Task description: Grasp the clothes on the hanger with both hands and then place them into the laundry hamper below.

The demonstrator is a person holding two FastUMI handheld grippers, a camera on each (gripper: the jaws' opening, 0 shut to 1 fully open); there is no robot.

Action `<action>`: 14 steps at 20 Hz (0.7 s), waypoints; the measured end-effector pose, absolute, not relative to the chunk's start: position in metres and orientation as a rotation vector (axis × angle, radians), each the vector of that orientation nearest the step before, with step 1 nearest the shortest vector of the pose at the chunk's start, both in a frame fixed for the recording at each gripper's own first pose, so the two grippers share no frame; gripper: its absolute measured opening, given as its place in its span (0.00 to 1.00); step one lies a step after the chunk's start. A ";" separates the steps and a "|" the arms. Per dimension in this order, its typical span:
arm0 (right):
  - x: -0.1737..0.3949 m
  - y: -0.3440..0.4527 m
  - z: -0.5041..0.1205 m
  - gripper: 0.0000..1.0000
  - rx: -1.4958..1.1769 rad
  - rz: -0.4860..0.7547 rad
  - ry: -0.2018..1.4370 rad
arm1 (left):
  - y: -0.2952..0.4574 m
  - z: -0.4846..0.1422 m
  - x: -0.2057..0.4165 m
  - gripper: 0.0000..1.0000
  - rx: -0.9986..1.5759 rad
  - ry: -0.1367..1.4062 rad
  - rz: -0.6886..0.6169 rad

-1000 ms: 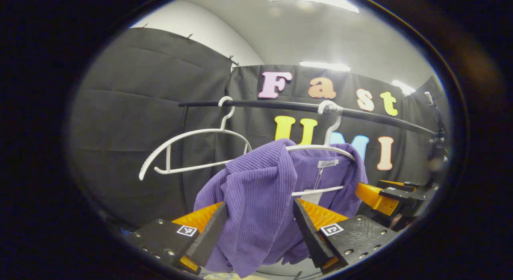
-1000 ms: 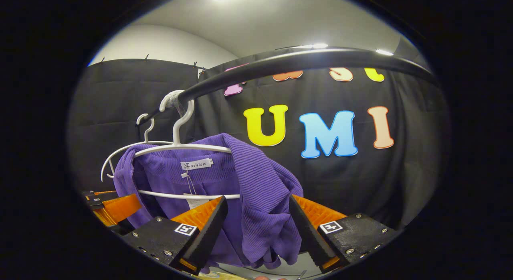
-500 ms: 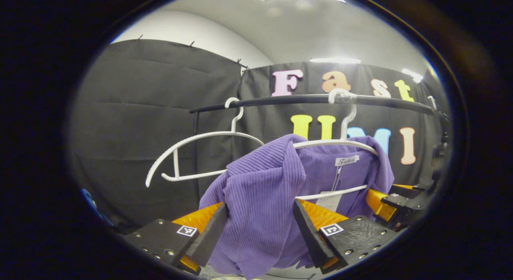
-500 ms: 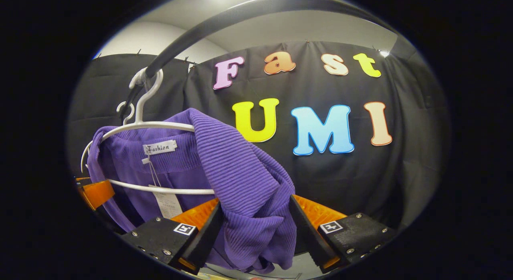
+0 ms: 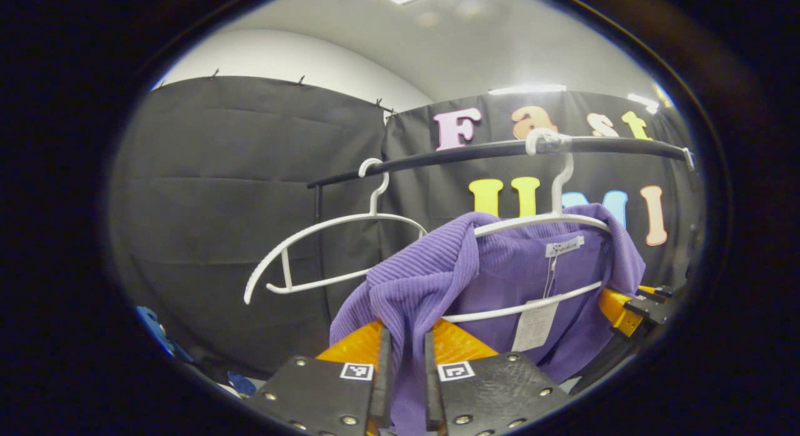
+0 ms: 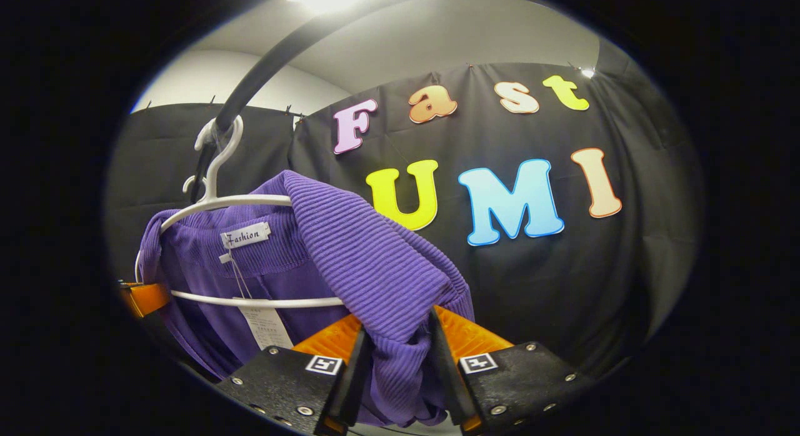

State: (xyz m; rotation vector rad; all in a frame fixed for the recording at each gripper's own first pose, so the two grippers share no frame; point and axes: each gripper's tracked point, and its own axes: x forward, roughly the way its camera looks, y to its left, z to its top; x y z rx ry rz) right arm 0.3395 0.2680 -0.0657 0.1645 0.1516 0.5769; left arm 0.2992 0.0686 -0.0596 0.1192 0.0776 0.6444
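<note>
left gripper [image 5: 403, 367] pinched nearly closed on one shoulder fold of the purple top [image 5: 494, 280], right gripper [image 6: 397, 367] clamped on the other shoulder; top hangs on the white hanger [image 5: 550, 220] on the rail [image 5: 475, 152], so both ends can lift off together.

left tongs [image 5: 403, 367] now pinching purple garment [image 5: 437, 280]; right tongs [image 6: 397, 355] likewise
</note>
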 end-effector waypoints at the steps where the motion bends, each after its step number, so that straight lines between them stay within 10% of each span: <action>1: 0.338 0.271 -0.066 0.48 0.166 0.582 0.152 | 0.068 -0.060 0.297 0.24 0.114 0.073 0.627; 6: 0.329 0.275 -0.061 0.12 0.153 0.584 0.143 | 0.072 -0.063 0.299 0.22 0.019 0.051 0.512; 7: 0.326 0.278 -0.060 0.10 0.165 0.607 0.150 | 0.067 -0.065 0.300 0.01 -0.002 0.059 0.488; 14: 0.323 0.262 -0.048 0.00 0.177 0.535 0.153 | 0.051 -0.051 0.282 0.07 -0.066 0.053 0.331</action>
